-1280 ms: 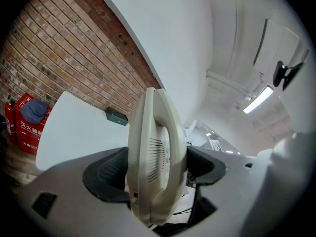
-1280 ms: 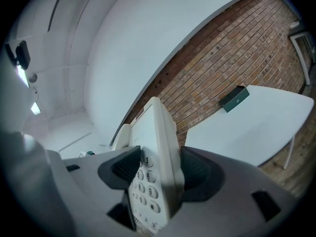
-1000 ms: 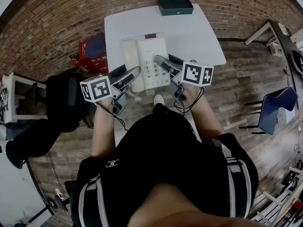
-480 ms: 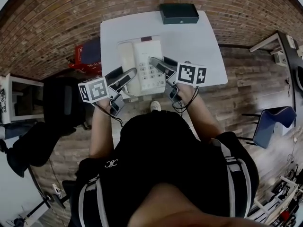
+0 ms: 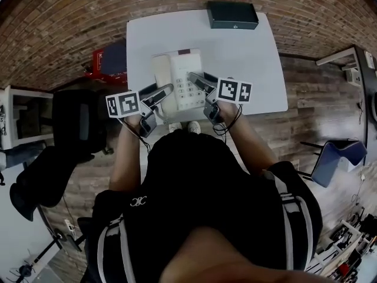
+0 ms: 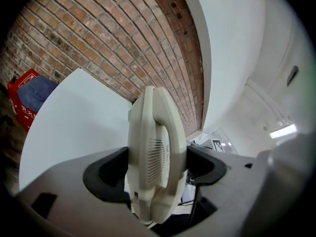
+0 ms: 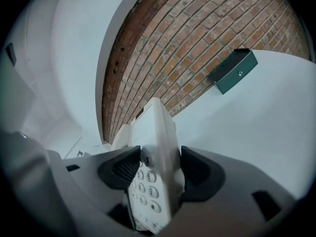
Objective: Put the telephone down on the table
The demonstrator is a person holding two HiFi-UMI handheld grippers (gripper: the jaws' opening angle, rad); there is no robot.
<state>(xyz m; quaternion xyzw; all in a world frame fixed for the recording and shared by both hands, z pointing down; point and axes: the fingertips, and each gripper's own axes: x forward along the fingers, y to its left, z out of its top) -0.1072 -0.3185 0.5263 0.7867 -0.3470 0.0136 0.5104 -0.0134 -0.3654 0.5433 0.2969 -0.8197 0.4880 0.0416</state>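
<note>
A cream desk telephone point(image 5: 178, 78) with a keypad hangs over the near part of the white table point(image 5: 247, 52). My left gripper point(image 5: 168, 89) is shut on its handset side point(image 6: 154, 157), at the phone's left edge. My right gripper point(image 5: 195, 78) is shut on the keypad side point(image 7: 157, 167), at the phone's right edge. In both gripper views the phone stands between the jaws, tilted on edge against the brick wall behind. Whether its base touches the tabletop cannot be told.
A dark green box point(image 5: 232, 15) lies at the table's far right corner, also in the right gripper view point(image 7: 232, 71). A red crate point(image 5: 111, 63) sits on the floor left of the table. A black chair point(image 5: 76, 122) stands at the left, a blue chair point(image 5: 333, 158) at the right.
Both grippers and the telephone have shifted a little farther over the table, away from the person. The grips on the phone are unchanged.
</note>
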